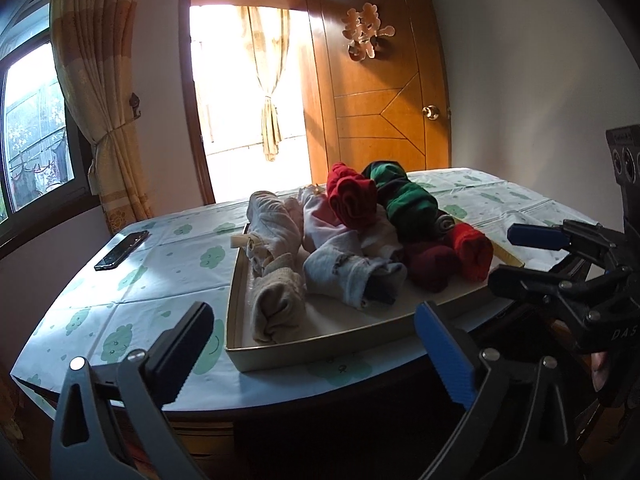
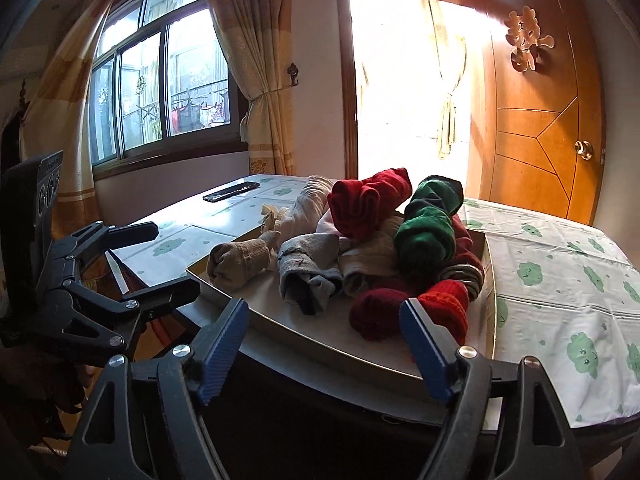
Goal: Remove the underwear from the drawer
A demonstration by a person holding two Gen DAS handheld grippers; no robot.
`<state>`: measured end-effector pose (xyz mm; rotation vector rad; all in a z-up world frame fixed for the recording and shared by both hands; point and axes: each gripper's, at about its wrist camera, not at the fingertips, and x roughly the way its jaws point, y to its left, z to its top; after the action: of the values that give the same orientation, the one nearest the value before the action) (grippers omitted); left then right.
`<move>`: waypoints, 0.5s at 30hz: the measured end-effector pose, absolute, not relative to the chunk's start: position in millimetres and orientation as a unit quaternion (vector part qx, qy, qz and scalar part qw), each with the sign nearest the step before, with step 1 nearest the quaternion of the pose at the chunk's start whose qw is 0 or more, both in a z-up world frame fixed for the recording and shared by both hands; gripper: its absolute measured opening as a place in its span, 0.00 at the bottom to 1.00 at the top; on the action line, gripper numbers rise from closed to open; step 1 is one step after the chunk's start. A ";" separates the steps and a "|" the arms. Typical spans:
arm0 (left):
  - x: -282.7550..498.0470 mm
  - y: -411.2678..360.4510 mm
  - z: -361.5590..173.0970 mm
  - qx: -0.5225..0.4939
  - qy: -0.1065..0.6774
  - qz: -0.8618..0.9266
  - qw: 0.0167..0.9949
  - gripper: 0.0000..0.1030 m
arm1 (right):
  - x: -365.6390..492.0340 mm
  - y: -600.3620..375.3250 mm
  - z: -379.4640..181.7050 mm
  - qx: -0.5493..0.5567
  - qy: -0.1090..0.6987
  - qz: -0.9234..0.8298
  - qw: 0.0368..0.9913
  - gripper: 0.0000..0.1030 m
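Both of your grippers are empty at this moment. The left gripper (image 1: 314, 344) stands wide apart in front of the near edge of the shallow cream drawer tray (image 1: 236, 312), and the right gripper (image 2: 326, 344) is also released, with nothing between its blue pads (image 2: 426, 350). The tray lies on the counter with the cloud-print plastic cloth (image 1: 160, 256), and the rolled underwear is all inside it: a bright red roll (image 2: 370, 204) on top, a green roll (image 2: 426, 236) beside it, a dark maroon roll (image 2: 376, 312) and a grey roll (image 2: 308, 276) near the front, and a beige roll (image 1: 278, 308) at the left.

I judge that you are at the start of a pick, choosing one piece. The next move asks you to bring one gripper forward and down over a single roll. The maroon roll lies nearest to your right gripper. Close on the middle of the roll, and lift without dragging its neighbours, because they touch each other.
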<state>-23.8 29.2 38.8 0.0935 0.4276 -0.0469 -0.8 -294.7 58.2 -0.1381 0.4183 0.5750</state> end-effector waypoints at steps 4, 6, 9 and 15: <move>-30.7 23.0 42.4 0.048 0.208 -0.027 0.977 0.99 | -10.3 -305.2 58.9 -0.050 0.199 0.275 0.939 0.78; -33.9 19.6 43.7 0.047 0.207 -0.031 0.977 0.99 | -14.2 -308.3 57.8 -0.047 0.197 0.274 0.940 0.78; -36.8 15.9 45.9 0.050 0.206 -0.033 0.977 0.99 | -17.7 -311.0 54.8 -0.044 0.197 0.273 0.941 0.78; -41.0 15.3 48.2 0.047 0.204 -0.032 0.977 0.99 | -24.6 -315.2 54.7 -0.042 0.192 0.271 0.942 0.78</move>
<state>-41.0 15.3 48.2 0.0952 0.4120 -0.0648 -24.6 -315.2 54.7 -0.0861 0.3918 0.5523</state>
